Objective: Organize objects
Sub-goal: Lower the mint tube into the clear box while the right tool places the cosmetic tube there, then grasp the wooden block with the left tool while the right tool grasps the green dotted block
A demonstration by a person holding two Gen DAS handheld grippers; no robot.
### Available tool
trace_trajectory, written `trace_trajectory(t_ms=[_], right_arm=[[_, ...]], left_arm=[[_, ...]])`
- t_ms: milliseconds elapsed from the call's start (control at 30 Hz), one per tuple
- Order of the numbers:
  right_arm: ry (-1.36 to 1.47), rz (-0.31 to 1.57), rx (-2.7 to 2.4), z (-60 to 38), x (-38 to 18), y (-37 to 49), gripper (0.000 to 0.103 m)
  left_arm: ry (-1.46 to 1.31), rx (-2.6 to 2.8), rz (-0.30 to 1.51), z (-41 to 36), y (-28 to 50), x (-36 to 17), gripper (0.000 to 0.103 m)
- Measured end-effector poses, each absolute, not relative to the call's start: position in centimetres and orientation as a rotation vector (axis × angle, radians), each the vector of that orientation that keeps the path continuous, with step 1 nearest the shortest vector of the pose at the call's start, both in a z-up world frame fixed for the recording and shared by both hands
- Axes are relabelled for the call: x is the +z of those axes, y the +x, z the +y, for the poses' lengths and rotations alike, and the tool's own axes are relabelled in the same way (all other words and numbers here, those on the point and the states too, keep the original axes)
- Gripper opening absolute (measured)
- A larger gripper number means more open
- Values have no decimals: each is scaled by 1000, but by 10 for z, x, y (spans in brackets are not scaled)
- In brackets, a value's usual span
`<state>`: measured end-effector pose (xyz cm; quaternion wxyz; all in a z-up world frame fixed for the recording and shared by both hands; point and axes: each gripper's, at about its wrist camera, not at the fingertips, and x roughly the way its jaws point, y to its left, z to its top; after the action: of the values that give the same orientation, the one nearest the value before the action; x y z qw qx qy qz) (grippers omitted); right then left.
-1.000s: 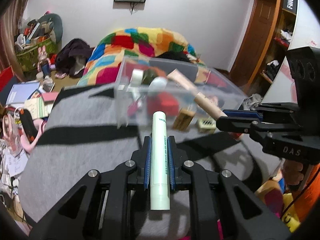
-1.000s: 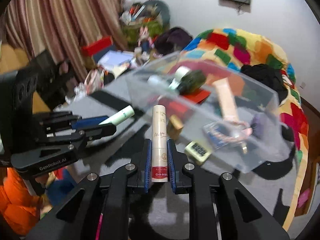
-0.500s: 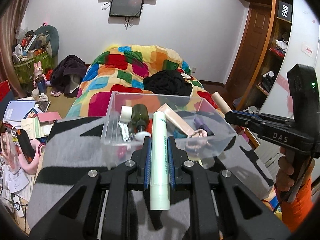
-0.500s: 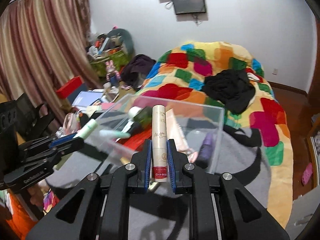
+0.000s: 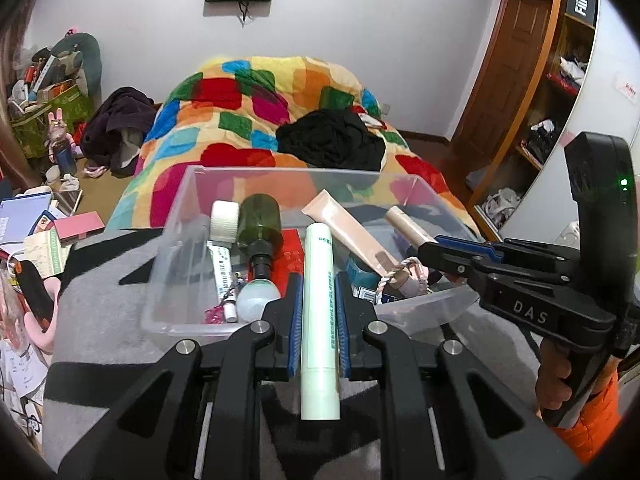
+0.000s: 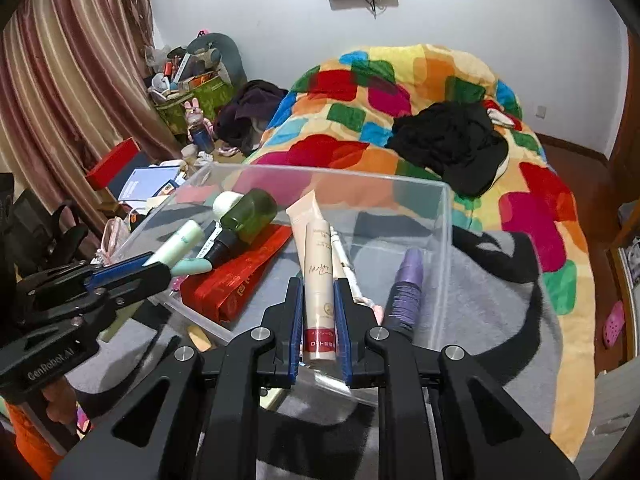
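Left wrist view: left gripper (image 5: 318, 312) clamps a green tube (image 5: 319, 320); right gripper (image 6: 319, 312) pinches a beige tube (image 6: 319, 280), tip hiding box (image 6: 444, 216) contents at twelve o'clock.

Clear bin (image 6: 444, 240): right half of floor bare beside purple bottle (image 6: 406, 292); left half, frame centre-left, blocked by green bottle (image 6: 248, 216), red box (image 6: 236, 280), peach tube (image 6: 306, 216).

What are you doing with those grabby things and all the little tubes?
A person is tidying toiletries into a clear plastic bin on the bed. The left gripper is clamped on a pale green tube, the right gripper on a cream tube. Both tubes are over the bin, not yet dropped in.
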<state>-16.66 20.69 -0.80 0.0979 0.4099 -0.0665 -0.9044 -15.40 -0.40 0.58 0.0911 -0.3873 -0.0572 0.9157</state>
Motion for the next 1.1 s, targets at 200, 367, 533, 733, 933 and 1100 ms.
trace_trajectory(t_ms=[200, 367, 533, 733, 933, 1100], right_arm=[[1227, -122, -2658, 192, -12, -169, 14], [1227, -97, -2657, 189, -8, -166, 16], [1179, -85, -2675, 189, 3, -154, 29], [1118, -79, -2689, 189, 15, -133, 34], [1103, -66, -2687, 190, 13, -111, 36], [1130, -62, -2667, 189, 2, -99, 38]], left_arm=[[-1151, 2712, -158, 1, -157, 7, 15], [-1135, 2714, -167, 1, -154, 13, 16], [-1096, 2728, -165, 0, -144, 22, 20], [-1048, 2748, -146, 0, -125, 30, 28], [-1086, 2730, -129, 1, -111, 16, 32], [-1197, 2696, -94, 7, -116, -12, 32]])
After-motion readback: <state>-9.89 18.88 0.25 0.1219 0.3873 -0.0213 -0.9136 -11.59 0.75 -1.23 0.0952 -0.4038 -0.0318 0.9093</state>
